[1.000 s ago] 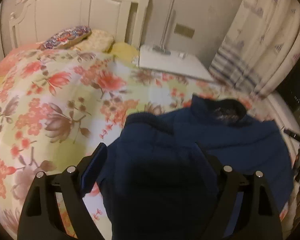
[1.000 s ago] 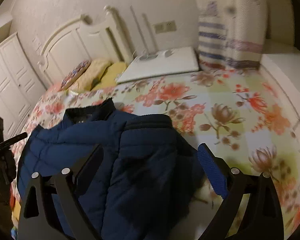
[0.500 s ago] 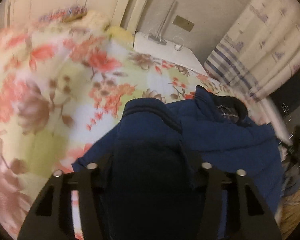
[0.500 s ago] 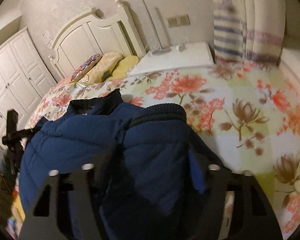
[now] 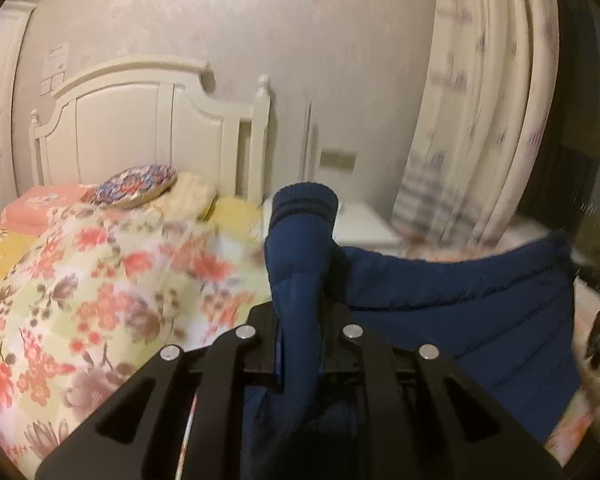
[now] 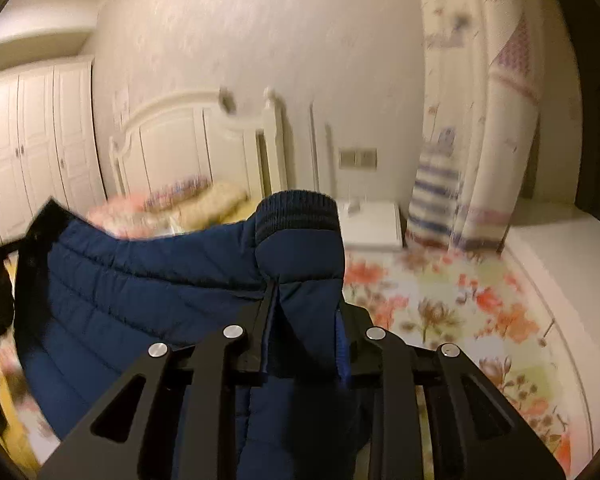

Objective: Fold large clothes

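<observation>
A navy quilted jacket (image 5: 460, 304) hangs lifted above the floral bed. My left gripper (image 5: 300, 344) is shut on one sleeve, whose ribbed cuff (image 5: 304, 200) sticks up past the fingers. In the right wrist view the same jacket (image 6: 140, 292) stretches off to the left. My right gripper (image 6: 304, 340) is shut on the other sleeve, with its ribbed cuff (image 6: 296, 212) standing above the jaws. Most of the jacket's lower part is hidden behind the gripper bodies.
The bed carries a floral quilt (image 5: 80, 300) and pillows (image 5: 136, 184) by a white headboard (image 5: 140, 120). A white nightstand (image 6: 372, 224) and striped curtains (image 6: 500, 140) stand at the right. White wardrobe doors (image 6: 32, 140) line the left wall.
Both grippers went from open around the sleeves to shut on them. Both then rose and tilted up, lifting the jacket off the quilt so the wall and headboard fill the views.
</observation>
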`<action>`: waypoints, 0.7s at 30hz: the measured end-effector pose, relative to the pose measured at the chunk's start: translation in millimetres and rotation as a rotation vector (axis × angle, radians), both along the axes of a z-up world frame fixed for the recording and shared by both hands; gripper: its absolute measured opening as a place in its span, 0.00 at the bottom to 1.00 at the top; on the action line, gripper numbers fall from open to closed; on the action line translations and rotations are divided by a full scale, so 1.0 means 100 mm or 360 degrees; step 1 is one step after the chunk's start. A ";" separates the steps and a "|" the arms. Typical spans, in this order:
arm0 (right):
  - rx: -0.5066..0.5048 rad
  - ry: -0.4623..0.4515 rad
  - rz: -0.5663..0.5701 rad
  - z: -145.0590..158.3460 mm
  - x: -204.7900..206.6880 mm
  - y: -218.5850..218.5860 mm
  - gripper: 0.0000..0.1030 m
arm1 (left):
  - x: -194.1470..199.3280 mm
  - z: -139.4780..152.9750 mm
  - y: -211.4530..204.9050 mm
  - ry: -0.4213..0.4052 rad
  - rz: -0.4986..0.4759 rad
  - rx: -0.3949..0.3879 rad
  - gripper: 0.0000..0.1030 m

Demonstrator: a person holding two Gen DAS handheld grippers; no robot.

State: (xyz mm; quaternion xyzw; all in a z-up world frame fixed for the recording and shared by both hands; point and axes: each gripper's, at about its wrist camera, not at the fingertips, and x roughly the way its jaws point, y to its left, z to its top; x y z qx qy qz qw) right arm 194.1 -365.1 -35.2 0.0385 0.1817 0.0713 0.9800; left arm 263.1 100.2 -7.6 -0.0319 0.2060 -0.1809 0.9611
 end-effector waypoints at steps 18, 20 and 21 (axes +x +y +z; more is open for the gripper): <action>0.0106 0.0429 -0.0246 -0.49 1.23 -0.22 0.25 | 1.25 -0.70 -0.28 0.0386 0.0224 0.0127 0.14; 0.0132 0.0500 -0.0244 -0.69 1.30 -0.23 0.25 | 1.34 -0.94 -0.24 0.0494 0.0233 0.0107 0.14; 0.0135 0.0511 -0.0240 -0.75 1.29 -0.22 0.25 | 1.35 -0.97 -0.22 0.0515 0.0226 0.0089 0.14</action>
